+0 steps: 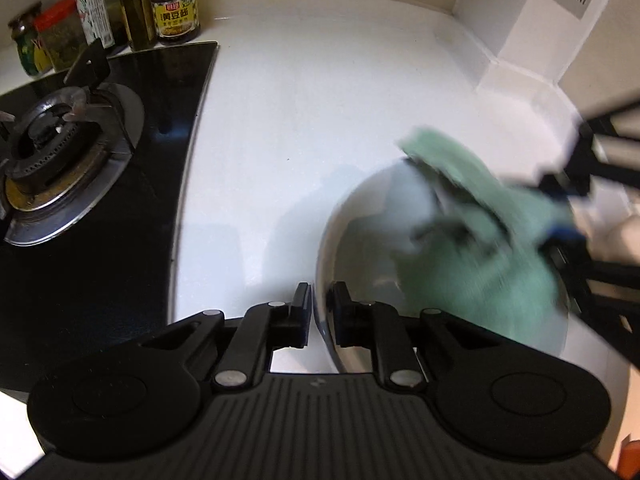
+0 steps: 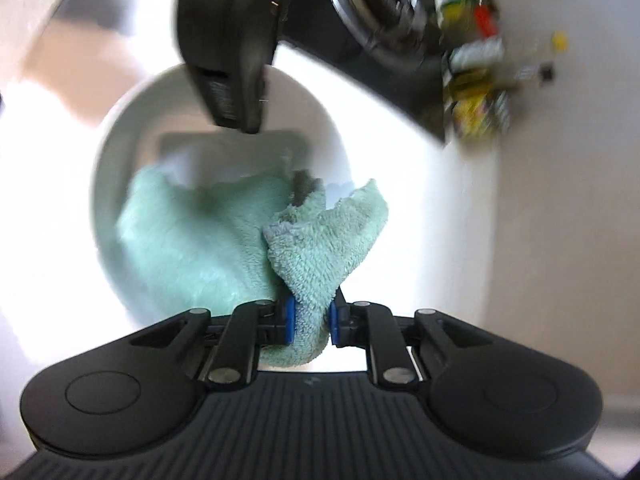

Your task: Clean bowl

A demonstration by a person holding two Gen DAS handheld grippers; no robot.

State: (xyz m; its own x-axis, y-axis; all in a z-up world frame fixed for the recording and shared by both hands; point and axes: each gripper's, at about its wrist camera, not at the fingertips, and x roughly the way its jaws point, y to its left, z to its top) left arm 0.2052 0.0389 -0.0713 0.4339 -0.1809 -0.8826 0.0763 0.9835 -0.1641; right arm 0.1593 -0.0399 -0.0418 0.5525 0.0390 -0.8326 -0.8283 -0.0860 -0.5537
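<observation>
Right wrist view: wiping the bowl.
My right gripper jaws pinch the green cloth; my left gripper jaws clamp the rim at 6 o'clock.

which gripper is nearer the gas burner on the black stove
Left. The left gripper clamps the white bowl's stove-side rim; the right gripper, holding the green cloth, is across the bowl from the burner.

"黄豆酱" in dark characters on the yellow label of the green-lidded jar.
</observation>
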